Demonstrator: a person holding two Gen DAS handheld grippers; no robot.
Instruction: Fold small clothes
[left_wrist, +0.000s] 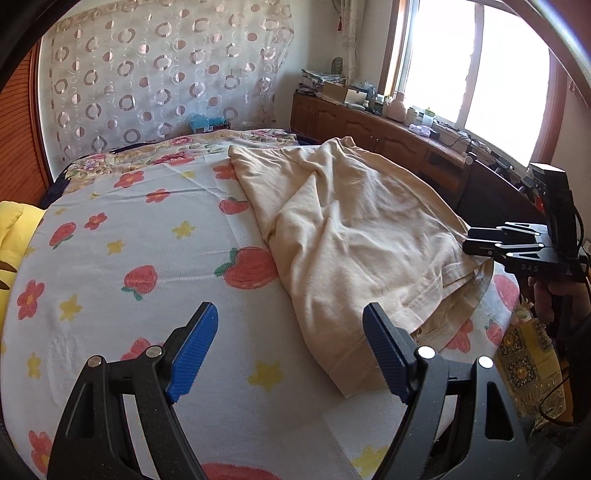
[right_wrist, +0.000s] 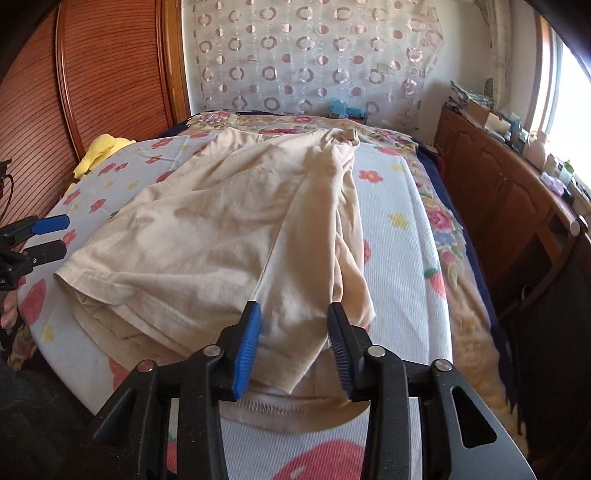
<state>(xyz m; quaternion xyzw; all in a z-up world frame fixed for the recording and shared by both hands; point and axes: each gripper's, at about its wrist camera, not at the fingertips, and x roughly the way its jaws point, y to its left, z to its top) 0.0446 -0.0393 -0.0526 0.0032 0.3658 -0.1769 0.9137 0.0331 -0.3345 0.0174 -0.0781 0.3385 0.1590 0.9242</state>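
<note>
Crumpled cream cotton garment (right_wrist: 221, 229) lies on white fruit-and-flower-print bedsheet (left_wrist: 129, 258), partly folded. Left gripper (left_wrist: 290, 347) hovers over the sheet beside the hem, jaws wide apart, empty. Right gripper (right_wrist: 293, 343) jaws part-open, straddling a fabric fold, pads not clearly pressing it.

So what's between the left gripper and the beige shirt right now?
Only bare strawberry-print sheet. In the left wrist view, the open left gripper hovers over it, with the beige shirt just beside its right finger.
</note>
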